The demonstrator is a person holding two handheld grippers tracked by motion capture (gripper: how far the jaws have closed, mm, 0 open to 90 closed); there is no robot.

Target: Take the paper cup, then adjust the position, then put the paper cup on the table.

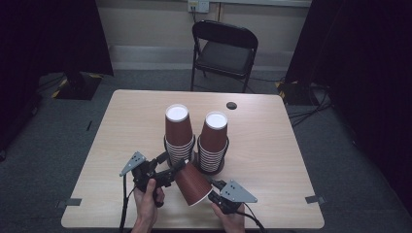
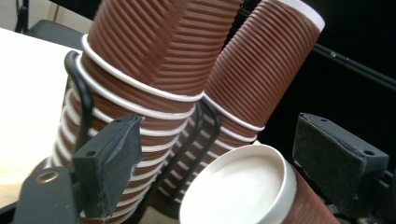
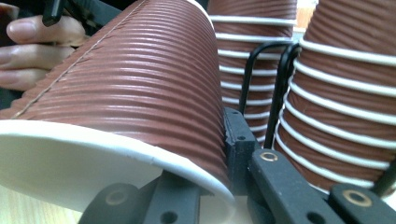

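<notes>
Loose cup [image 1: 193,184] pinched by right tongs [image 1: 214,186], between open left tongs [image 1: 171,167].

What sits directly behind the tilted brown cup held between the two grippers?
Two stacks of ribbed cups in a black wire holder. The holder's base and the table right behind the tilted cup are covered.

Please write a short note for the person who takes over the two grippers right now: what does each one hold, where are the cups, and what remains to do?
Left gripper: open, with its jaws around the base of the loose cup but not pressing on it.
Right gripper: shut on that cup's rim. The cup lies tilted near the front edge of the table.
Left stack and right stack: upside down in black wire holders, mid-table.
Done: one cup is free of the stacks.
Left: probably to place it, but where is unclear. Keep the right grip.
</notes>
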